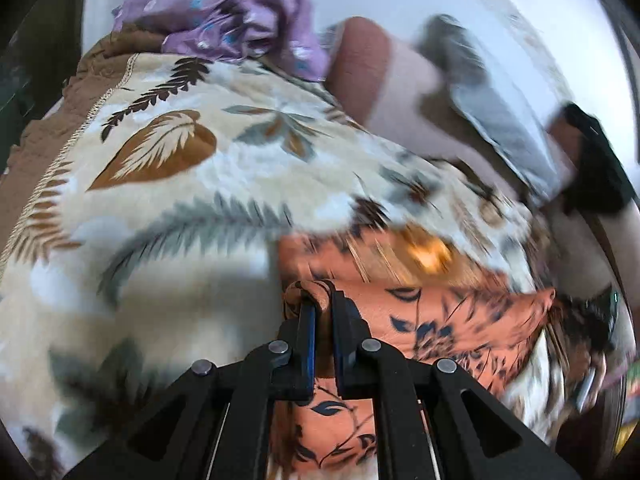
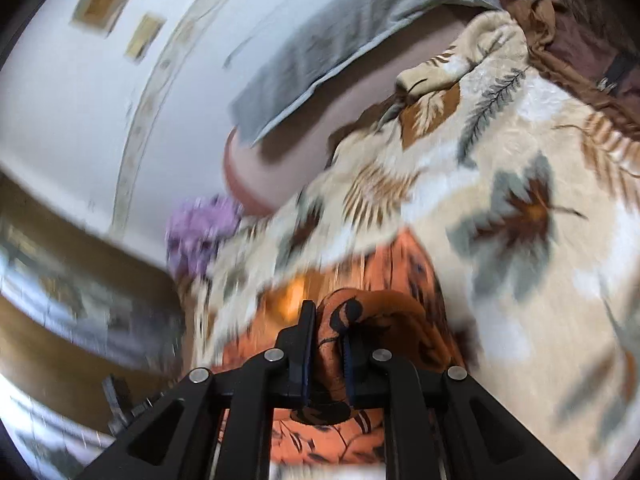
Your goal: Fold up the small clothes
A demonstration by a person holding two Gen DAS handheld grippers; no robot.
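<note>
An orange garment with dark leaf print (image 1: 448,312) hangs lifted over a cream leaf-patterned blanket (image 1: 168,208). My left gripper (image 1: 320,294) is shut on a bunched corner of this orange cloth, which pokes out above the fingertips. In the right wrist view my right gripper (image 2: 330,312) is shut on another bunched part of the orange garment (image 2: 404,276), the fabric squeezed between the two fingers. The cloth stretches blurred between both grippers. The right gripper itself shows only as a dark blur at the right edge of the left wrist view.
A crumpled purple floral garment (image 1: 240,12) lies at the blanket's far edge, also seen small in the right wrist view (image 2: 200,228). A grey pillow (image 2: 332,28) rests on a pinkish mattress (image 2: 280,160). A white wall (image 2: 60,100) and a wooden frame (image 2: 80,248) stand beyond.
</note>
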